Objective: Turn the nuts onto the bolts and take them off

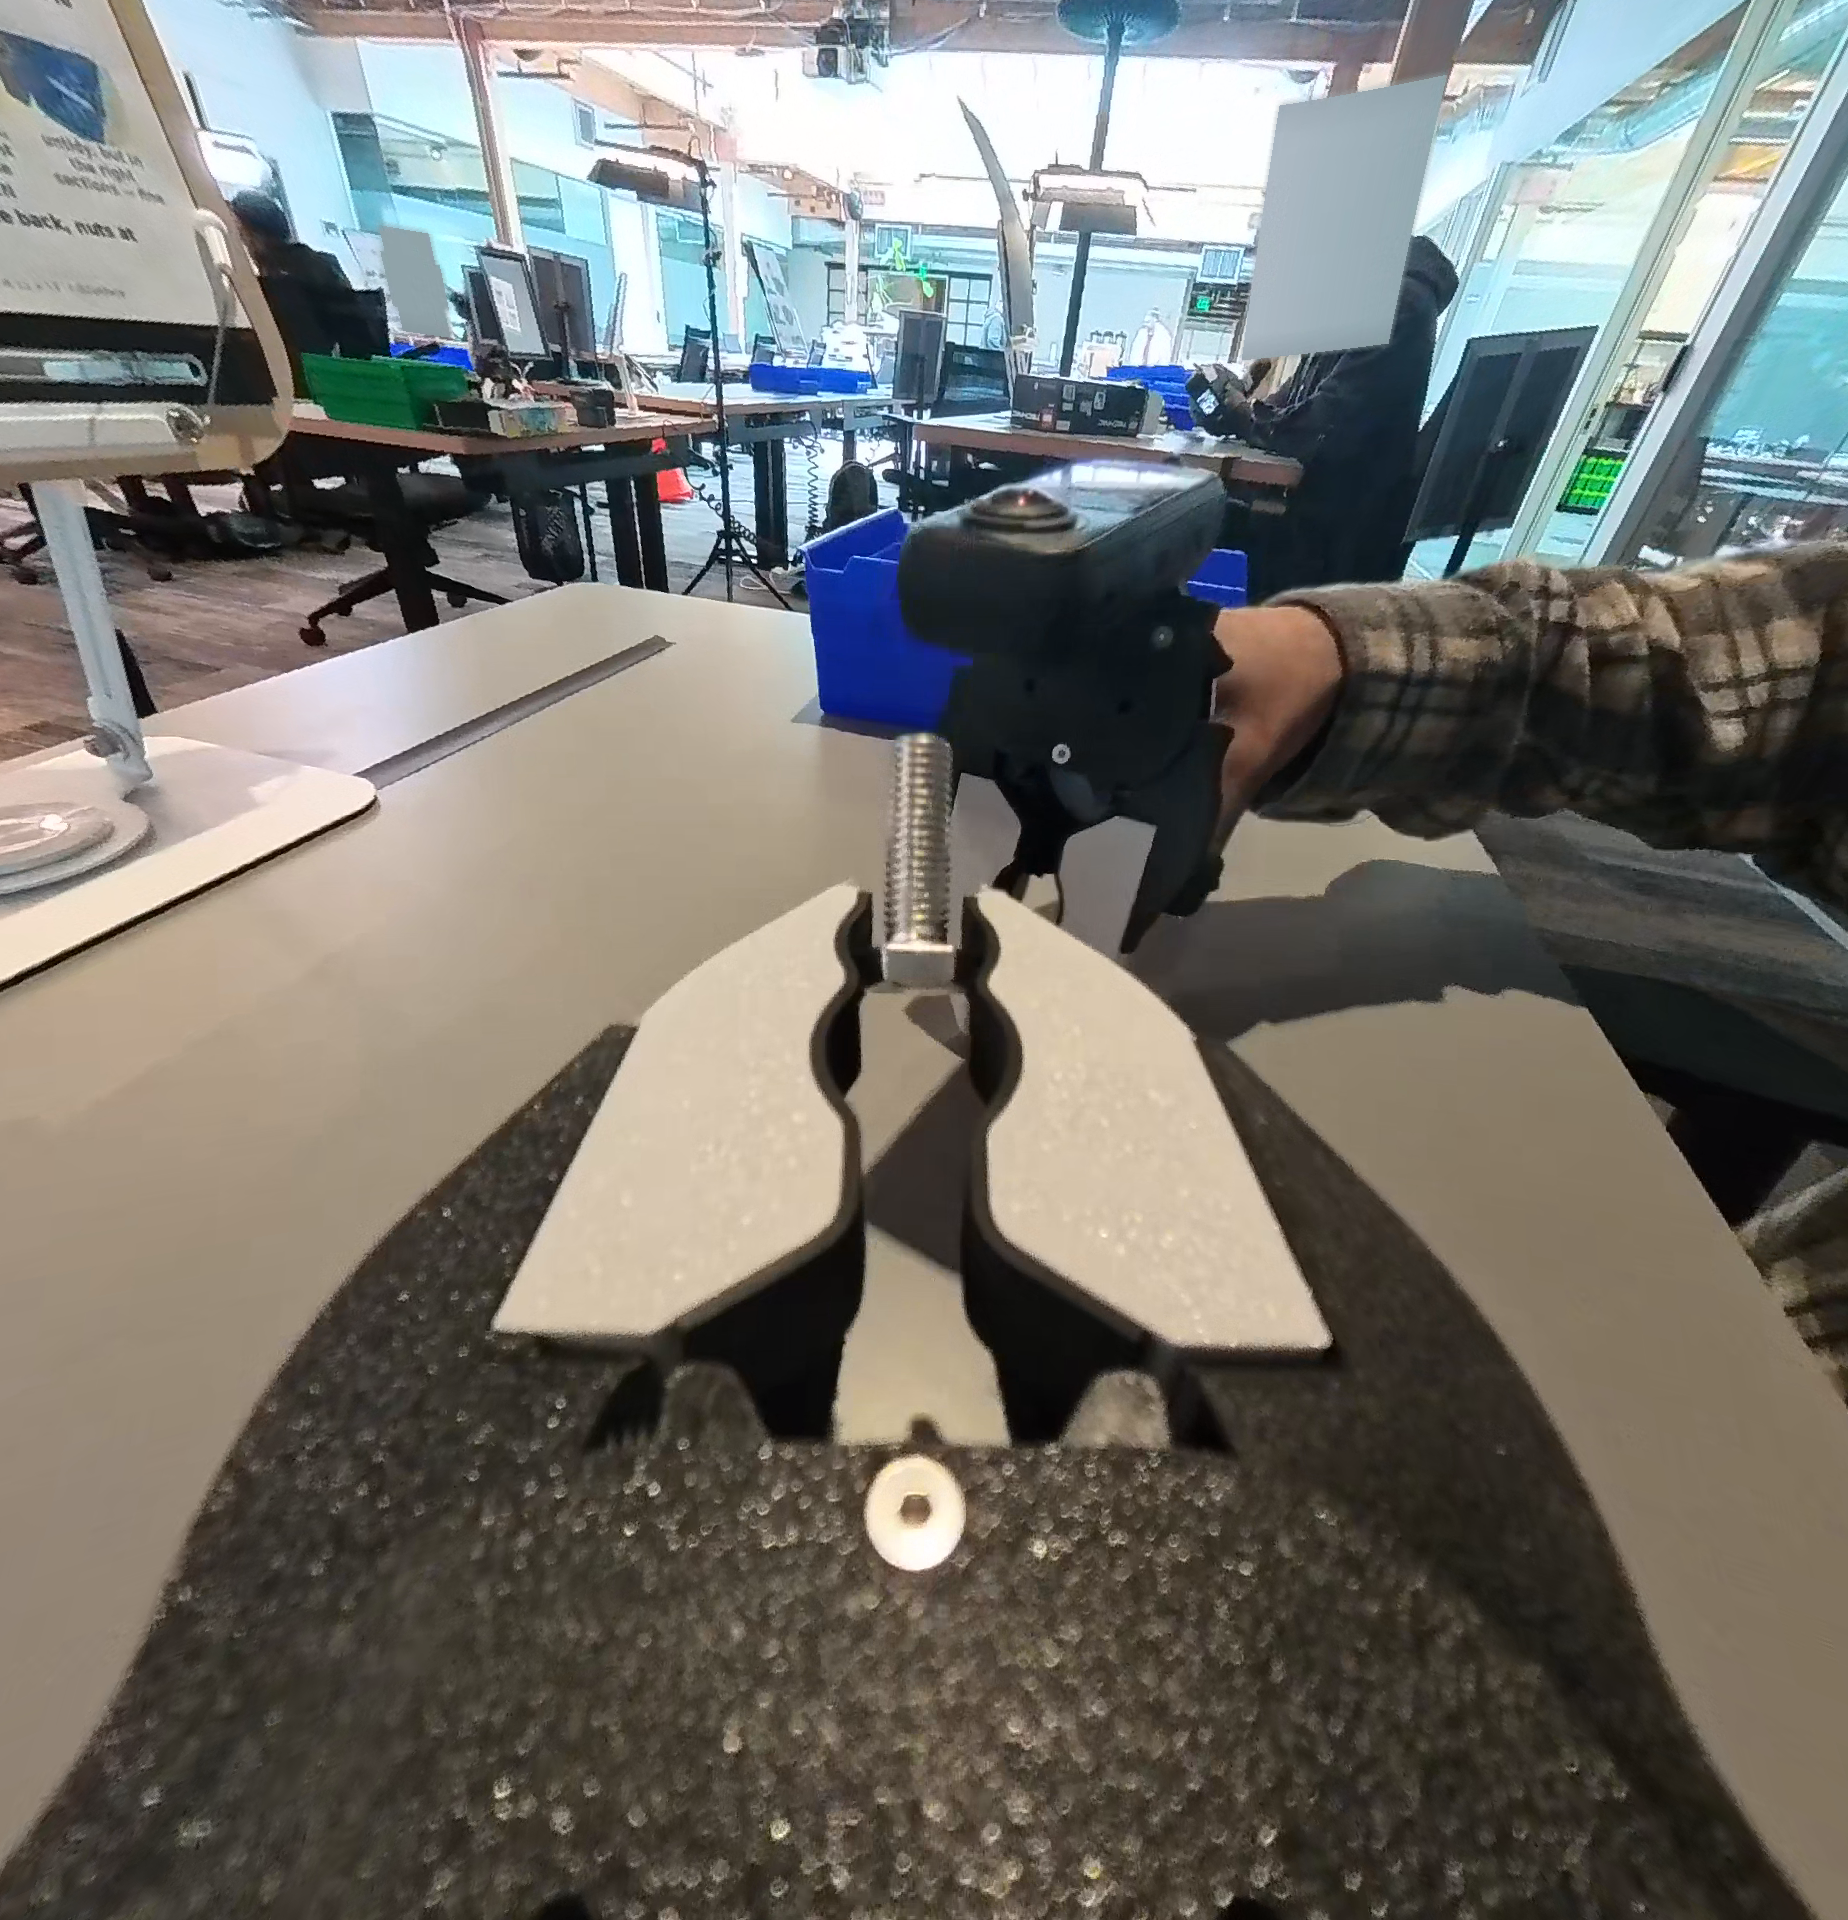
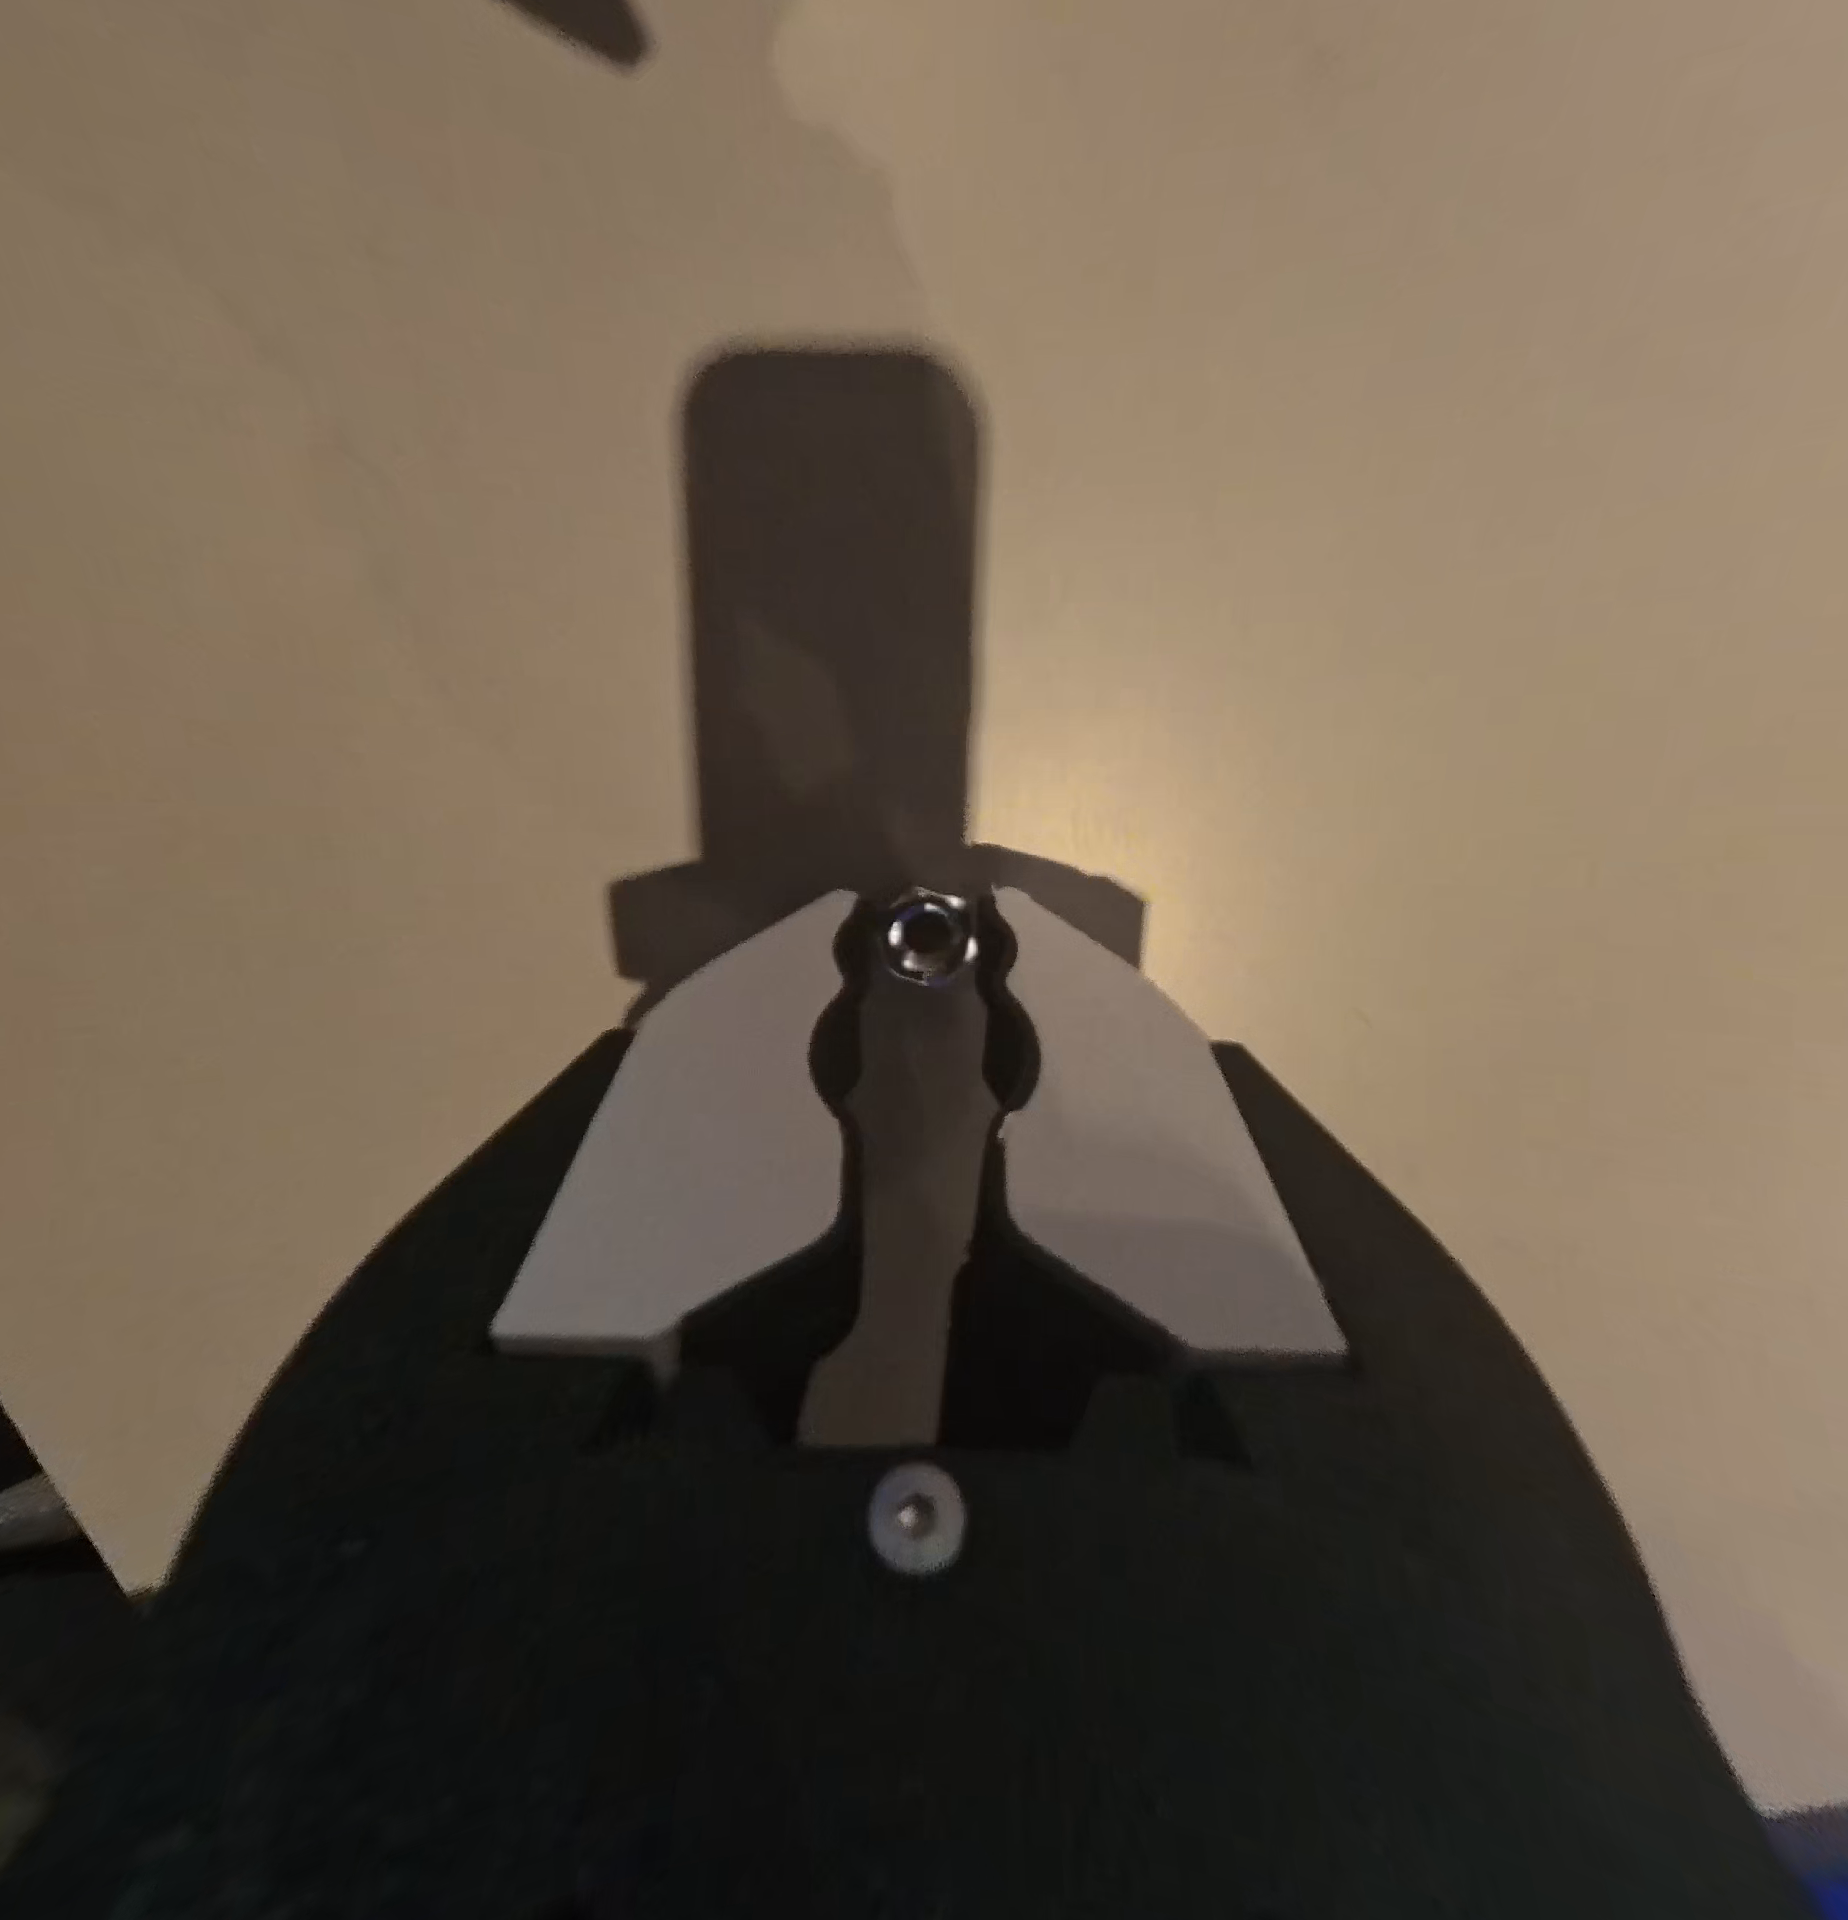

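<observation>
- Left wrist view: a silver bolt (image 1: 918,847) stands threads-up, its square head pinched at the tips of the left gripper (image 1: 920,961) over the grey table (image 1: 484,935).
- Right wrist view: a small nut (image 2: 922,940) sits clamped in the right gripper (image 2: 922,951), bore facing the camera.
- Just right of the bolt, the right gripper points down; the nut must likely meet the upright thread from above.
- A blue bin (image 1: 868,634) sits behind.

A grey table (image 1: 484,935) bears a blue bin (image 1: 863,634) and what seems a white stand base (image 1: 172,831).

1 bolt (image 1: 921,852), 1 nut (image 2: 924,936), 2 grippers, 1 blue bin (image 1: 866,634), 1 table (image 1: 484,935)
</observation>
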`<action>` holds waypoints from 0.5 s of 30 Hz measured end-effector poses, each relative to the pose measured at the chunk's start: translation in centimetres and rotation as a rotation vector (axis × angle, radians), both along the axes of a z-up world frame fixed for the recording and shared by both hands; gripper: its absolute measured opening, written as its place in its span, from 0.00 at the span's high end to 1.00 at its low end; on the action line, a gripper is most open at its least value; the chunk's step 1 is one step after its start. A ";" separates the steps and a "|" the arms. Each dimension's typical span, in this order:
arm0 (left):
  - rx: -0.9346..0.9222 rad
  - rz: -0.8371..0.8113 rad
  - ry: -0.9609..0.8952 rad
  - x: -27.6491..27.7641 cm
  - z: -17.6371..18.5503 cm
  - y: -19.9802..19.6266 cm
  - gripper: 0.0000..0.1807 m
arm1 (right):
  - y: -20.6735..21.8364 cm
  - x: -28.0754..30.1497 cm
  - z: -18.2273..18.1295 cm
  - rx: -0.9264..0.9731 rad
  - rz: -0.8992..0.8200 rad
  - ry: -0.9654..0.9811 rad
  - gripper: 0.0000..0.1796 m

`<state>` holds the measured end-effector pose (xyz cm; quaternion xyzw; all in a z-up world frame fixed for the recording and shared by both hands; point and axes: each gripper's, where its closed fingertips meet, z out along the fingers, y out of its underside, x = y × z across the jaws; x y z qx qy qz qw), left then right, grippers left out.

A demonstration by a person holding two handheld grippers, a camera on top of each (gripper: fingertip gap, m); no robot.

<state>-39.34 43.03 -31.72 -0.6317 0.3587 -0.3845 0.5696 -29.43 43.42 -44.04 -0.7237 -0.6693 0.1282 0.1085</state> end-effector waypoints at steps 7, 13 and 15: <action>-0.017 -0.027 -0.004 0.3 -0.2 -0.2 0.91 | 0.7 -2.9 6.7 -0.014 -0.040 0.541 0.83; -0.016 -0.057 -0.004 1.1 -0.2 -0.8 0.91 | -1.2 -7.9 15.4 -0.100 0.053 1.051 0.86; -0.009 -0.060 0.002 1.3 -0.1 -0.9 0.91 | -1.9 -9.1 15.2 -0.100 0.103 1.034 0.85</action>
